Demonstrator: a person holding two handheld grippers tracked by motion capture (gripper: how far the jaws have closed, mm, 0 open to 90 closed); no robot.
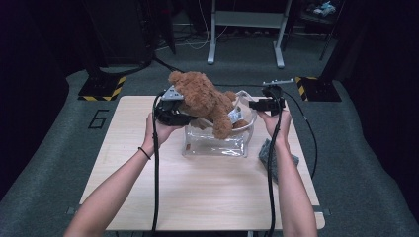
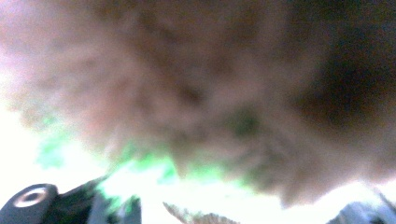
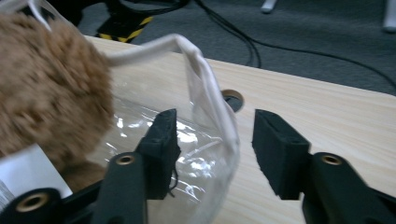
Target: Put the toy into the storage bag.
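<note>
Dark floor surrounds the wooden counter (image 1: 148, 197), where a teddy bear (image 1: 205, 98) is being lowered into a clear bag (image 1: 215, 143). It is held by the left gripper (image 1: 173, 111). The right gripper (image 3: 215, 154) straddles the bag's rim, not pinching; closing there would hold the mouth open.

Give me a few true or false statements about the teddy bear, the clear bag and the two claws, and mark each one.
1. The bear lies flat on the floor. False: it is partly inside the clear bag on the table.
2. The right claw has the bag's rim between its jaws, which stand apart. True.
3. The bag is black. False: it is clear with a white rim.
4. The left claw is at the bear's left side. True.
5. A grey cloth lies right of the bag. True.
</note>
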